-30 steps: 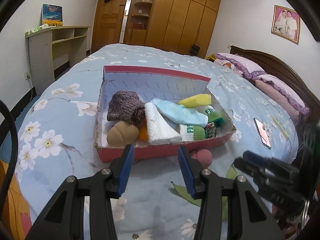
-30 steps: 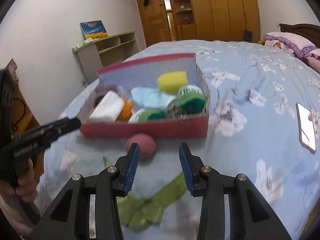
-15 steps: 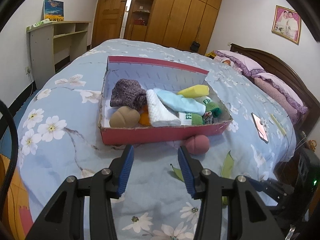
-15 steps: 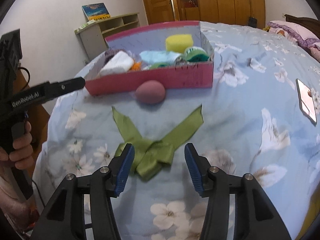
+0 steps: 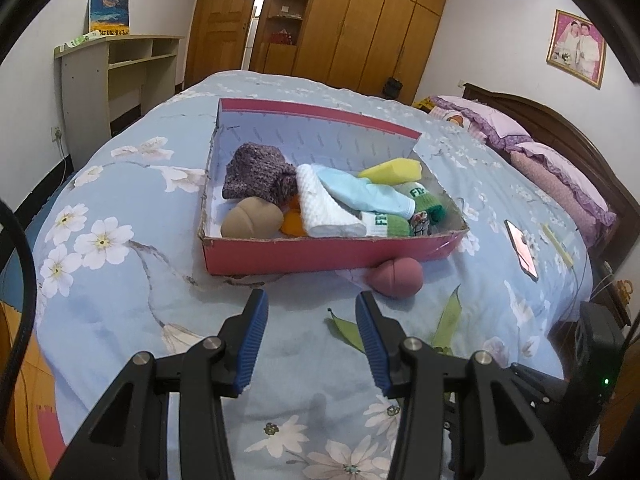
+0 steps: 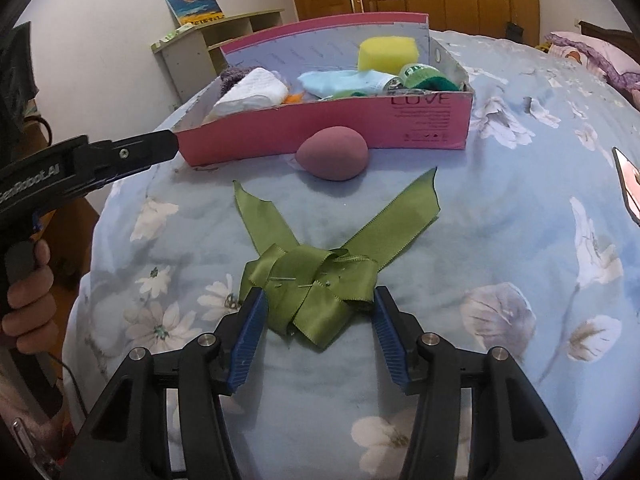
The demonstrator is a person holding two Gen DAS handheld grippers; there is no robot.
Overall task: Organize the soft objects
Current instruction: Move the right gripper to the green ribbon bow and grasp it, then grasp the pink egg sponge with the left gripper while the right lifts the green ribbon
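Right tool: jaws wide, just been opening; the green ribbon bow lies between them on the bed, not pressed.
Left tool: jaws apart, nothing between.
Pink sponge: on the bed, just beside the box.
Pink box: farther, holding socks and sponges.

Glossy satin ribbon, cardboard box
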